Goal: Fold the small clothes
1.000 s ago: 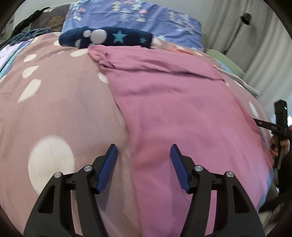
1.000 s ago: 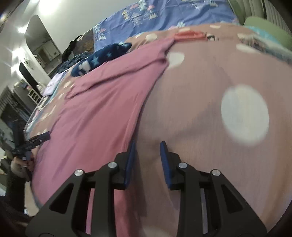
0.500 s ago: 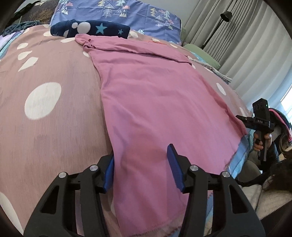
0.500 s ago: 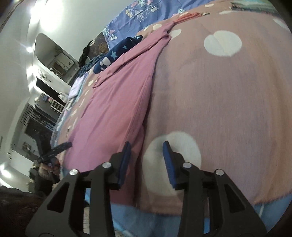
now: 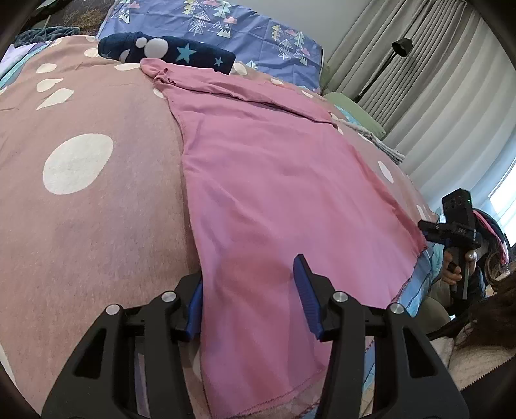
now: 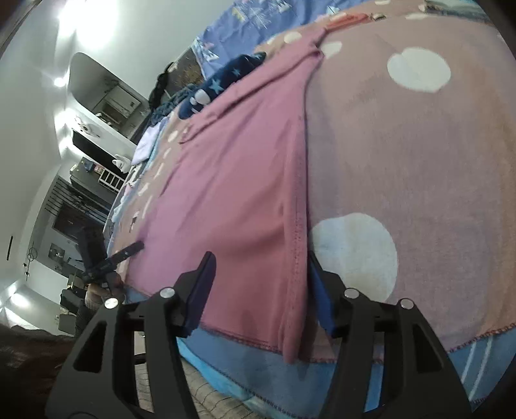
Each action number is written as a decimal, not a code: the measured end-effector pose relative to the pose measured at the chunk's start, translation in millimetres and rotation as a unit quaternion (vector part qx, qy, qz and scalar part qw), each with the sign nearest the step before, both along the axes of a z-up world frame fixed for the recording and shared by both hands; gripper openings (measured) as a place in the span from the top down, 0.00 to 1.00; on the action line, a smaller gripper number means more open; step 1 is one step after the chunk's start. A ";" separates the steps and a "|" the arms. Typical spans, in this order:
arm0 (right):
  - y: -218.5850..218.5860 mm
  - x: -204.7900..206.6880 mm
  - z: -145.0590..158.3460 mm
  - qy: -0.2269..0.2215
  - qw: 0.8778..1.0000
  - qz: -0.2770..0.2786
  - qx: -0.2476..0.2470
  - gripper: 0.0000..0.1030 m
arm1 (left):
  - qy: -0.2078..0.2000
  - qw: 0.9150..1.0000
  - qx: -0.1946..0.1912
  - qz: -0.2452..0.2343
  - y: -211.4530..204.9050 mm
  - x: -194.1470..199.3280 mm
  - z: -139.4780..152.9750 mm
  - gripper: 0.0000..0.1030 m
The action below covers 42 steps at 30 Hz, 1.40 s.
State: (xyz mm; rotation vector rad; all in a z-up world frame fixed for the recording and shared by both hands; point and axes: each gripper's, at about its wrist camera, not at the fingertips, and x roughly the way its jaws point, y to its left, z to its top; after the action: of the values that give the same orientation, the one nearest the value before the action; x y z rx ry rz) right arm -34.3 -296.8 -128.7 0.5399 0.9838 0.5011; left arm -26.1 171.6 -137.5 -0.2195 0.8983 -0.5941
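A: How does the left gripper (image 5: pixel 250 299) stand?

B: Its blue-padded fingers are spread apart, one on each side of the near left corner of the flat pink cotton garment (image 5: pixel 277 180). Nothing is pinched.

A: And the right gripper (image 6: pixel 262 290)?

B: Likewise parted, straddling the garment's stitched side hem at the near right corner, where the cloth droops over the bed edge.

A: Where does the garment lie?

B: Spread lengthwise on the dusty-pink blanket with white dots (image 5: pixel 87 193). Its far end touches a rolled navy fleece cloth with stars (image 5: pixel 167 53), just before a blue pillow printed with trees (image 5: pixel 245 29).

A: Farther out?

B: Grey curtains (image 5: pixel 429 74) and a black floor lamp (image 5: pixel 401 45) on the right.
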 end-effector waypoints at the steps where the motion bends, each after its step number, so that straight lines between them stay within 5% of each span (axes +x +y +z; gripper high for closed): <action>1: 0.5 0.3 -1.2 0.000 1.000 0.000 0.002 0.48 | 0.000 1.000 -0.001 0.000 0.2 0.8 -0.1 0.51; 6: 1.5 -6.1 -0.4 0.012 1.000 -0.003 -0.029 0.66 | 0.007 1.000 0.000 0.000 -1.1 2.9 1.2 0.51; 12: -5.4 -23.8 -4.1 0.015 1.000 0.009 -0.024 0.71 | 0.021 1.000 -0.010 -0.010 12.2 -18.8 1.6 0.51; 14: -0.5 -14.1 -7.7 0.018 1.000 0.002 -0.023 0.80 | 0.025 0.999 -0.022 -0.002 11.6 -11.5 -0.3 0.57; 15: 2.0 -9.3 -8.0 0.017 1.000 -0.002 -0.025 0.95 | 0.025 0.999 -0.024 0.003 10.5 -8.2 -1.1 0.68; 16: 3.5 -5.6 -8.4 0.019 1.000 -0.009 -0.023 0.97 | 0.027 0.999 -0.024 0.008 7.9 -3.2 -2.0 0.89; 17: 2.1 -3.3 -6.5 0.016 1.000 -0.018 -0.001 0.97 | 0.029 0.999 -0.025 0.010 5.7 -0.7 -2.1 0.97; 22: -18.6 -11.0 28.4 -0.062 0.991 -0.037 0.114 0.97 | -0.028 0.998 -0.056 0.011 5.9 -7.1 31.3 0.98; 27: -29.2 -17.6 73.9 -0.141 0.973 -0.038 0.178 0.98 | -0.120 0.984 -0.127 0.030 19.4 -16.2 88.1 0.98; 32: -34.2 -47.2 123.3 -0.220 0.960 -0.034 0.168 0.98 | -0.178 0.976 -0.123 0.039 10.0 -42.7 136.1 0.98; 37: -53.8 -113.0 170.2 -0.317 0.937 -0.031 0.142 0.98 | -0.242 0.957 -0.154 0.043 25.1 -103.0 176.8 0.98; 39: -55.3 -115.8 171.2 -0.311 0.942 -0.045 0.115 0.97 | -0.250 0.955 -0.152 0.040 24.9 -112.6 182.6 0.98; 42: -57.7 -93.2 150.2 -0.268 0.954 -0.063 0.118 0.97 | -0.220 0.966 -0.134 0.036 12.0 -99.2 166.4 0.98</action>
State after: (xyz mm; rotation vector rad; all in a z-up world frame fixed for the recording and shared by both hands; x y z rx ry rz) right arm -127.5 -354.5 21.5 0.6310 0.3689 0.6128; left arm -125.3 183.6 28.9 -0.3457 0.3769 -0.6626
